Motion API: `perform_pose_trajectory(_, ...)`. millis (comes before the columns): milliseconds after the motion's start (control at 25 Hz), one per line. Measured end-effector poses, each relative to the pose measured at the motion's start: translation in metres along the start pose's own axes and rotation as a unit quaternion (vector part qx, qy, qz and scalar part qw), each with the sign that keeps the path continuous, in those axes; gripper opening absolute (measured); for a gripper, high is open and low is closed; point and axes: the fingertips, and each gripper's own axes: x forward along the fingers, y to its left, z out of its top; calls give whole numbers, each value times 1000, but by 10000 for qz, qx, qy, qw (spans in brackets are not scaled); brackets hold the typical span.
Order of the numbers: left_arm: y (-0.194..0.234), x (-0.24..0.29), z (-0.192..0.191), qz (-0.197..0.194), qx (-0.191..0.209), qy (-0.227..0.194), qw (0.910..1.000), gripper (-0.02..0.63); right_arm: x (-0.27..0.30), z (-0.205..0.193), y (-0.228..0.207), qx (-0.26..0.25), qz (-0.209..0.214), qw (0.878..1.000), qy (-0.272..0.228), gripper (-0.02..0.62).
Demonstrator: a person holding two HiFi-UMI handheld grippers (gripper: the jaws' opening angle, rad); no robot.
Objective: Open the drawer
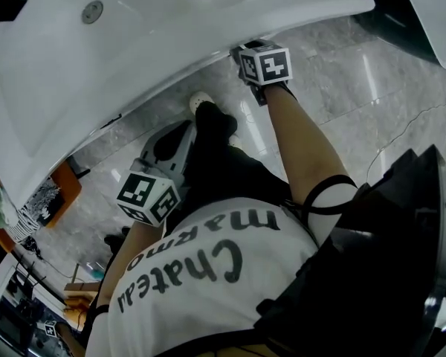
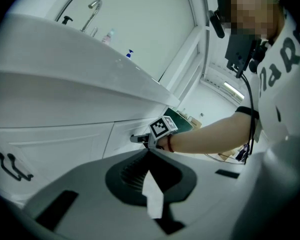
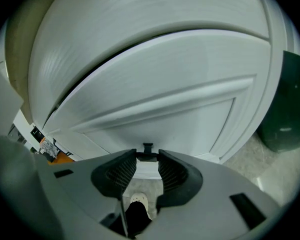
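Observation:
The white drawer front (image 3: 165,99) sits under the rounded white counter (image 1: 171,28). Its small dark handle (image 3: 148,151) lies between the pads of my right gripper (image 3: 147,158), which touch it on both sides, so the gripper is shut on it. The left gripper view shows that right gripper (image 2: 140,138) at the drawer front (image 2: 122,134), which looks level with the panel beside it. In the head view the right gripper's marker cube (image 1: 265,64) is tucked under the counter edge. My left gripper (image 1: 167,143) hangs apart above the floor, its pads (image 2: 135,176) together with nothing between them.
A dark green bin (image 3: 285,104) stands right of the cabinet on the marble floor (image 1: 372,88). The left-hand panel carries another dark handle (image 2: 12,166). A tap (image 2: 92,9) and small bottles stand on the counter. The person's shoe (image 1: 201,101) is below the drawer.

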Motion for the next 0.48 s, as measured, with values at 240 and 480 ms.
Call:
perform_pose_trajectory(240,0,-2,2,-78,-11,58,10000,8,3,-3,-1,96,-67,9999,101,143)
perform_pose_trajectory(480,-3,0,3,-198,-6,102,9998,8,2,-7,1,68,-80,9996,275,141)
